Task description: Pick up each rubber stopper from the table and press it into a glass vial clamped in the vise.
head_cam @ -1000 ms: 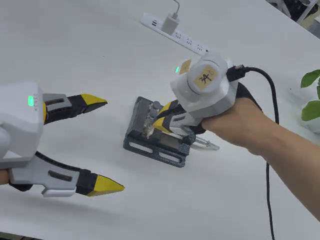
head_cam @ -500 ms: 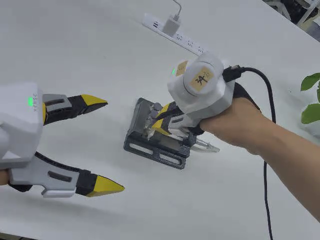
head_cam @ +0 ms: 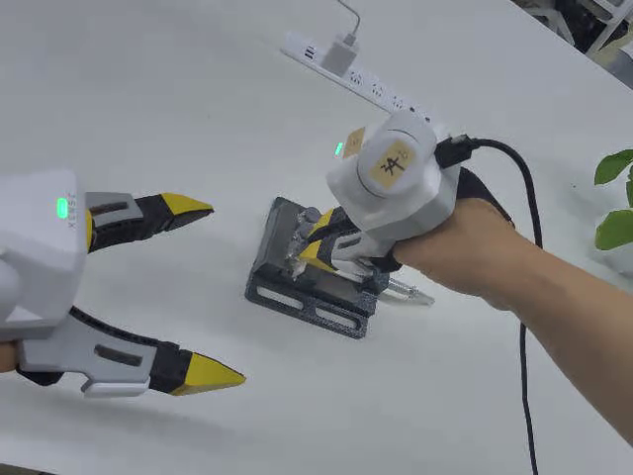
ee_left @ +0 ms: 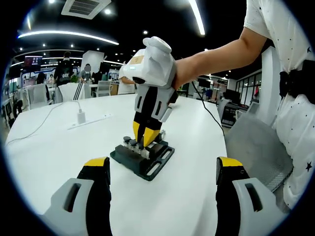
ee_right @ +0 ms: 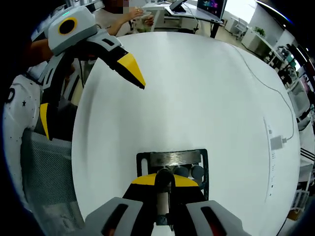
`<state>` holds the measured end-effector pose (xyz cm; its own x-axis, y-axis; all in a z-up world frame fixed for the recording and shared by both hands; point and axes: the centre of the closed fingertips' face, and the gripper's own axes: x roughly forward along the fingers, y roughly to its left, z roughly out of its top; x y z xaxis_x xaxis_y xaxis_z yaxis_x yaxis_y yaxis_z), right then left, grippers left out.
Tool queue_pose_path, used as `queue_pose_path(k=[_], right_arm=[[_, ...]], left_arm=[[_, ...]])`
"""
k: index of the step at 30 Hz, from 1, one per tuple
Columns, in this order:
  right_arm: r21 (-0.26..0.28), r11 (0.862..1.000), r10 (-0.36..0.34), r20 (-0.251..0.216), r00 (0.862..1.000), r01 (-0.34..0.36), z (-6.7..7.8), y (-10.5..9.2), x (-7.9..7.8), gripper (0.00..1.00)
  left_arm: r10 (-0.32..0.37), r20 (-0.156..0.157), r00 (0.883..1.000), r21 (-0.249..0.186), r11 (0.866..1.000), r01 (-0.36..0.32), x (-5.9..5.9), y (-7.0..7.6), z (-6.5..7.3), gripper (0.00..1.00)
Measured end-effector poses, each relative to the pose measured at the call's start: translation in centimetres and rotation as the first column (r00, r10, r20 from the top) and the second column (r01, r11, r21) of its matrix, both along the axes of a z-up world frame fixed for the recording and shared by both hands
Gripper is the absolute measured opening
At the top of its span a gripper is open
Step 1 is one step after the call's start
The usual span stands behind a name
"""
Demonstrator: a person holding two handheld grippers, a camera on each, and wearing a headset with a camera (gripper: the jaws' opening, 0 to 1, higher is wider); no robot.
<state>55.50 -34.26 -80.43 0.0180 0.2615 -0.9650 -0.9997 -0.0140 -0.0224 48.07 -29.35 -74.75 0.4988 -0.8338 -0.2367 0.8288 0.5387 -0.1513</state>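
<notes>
Desk [head_cam: 148, 89]: white and wide.
Vise [head_cam: 307, 297]: dark grey, flat on its base plate near the middle of the desk.
Right gripper [head_cam: 305, 252]: held in a hand, tilted down over the vise, yellow tips drawn almost together and gripping a stopper.
Rubber stopper [ee_right: 164, 177]: dark and round, pinched between those tips, directly above the vise clamp; contact with a vial below cannot be told.
Glass vials [ee_left: 130, 145]: upright in a row in the vise, with grey caps on those just beside the held stopper.
Left gripper [head_cam: 226, 292]: above the desk toward its left edge, well apart from the vise, jaws spread wide, holding nothing.
Power strip [head_cam: 346, 69]: white, near the desk's far edge.
</notes>
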Motion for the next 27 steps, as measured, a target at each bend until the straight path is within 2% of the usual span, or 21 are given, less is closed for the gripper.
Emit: queue_pose_path(k=[13,27], right_arm=[[-0.026,1.0,0.014,-0.007,1.0,-0.014,-0.29,0.03,0.08,0.05],[0.004,0.999,-0.038,-0.039,0.999,0.038,-0.51,0.02,-0.05,0.04]], left_arm=[[0.004,-0.005,1.0,-0.003,1.0,-0.004,0.01,-0.03,-0.2,0.86],[-0.002,-0.002,1.0,-0.011,1.0,0.002,0.09,-0.54,-0.05,0.86]])
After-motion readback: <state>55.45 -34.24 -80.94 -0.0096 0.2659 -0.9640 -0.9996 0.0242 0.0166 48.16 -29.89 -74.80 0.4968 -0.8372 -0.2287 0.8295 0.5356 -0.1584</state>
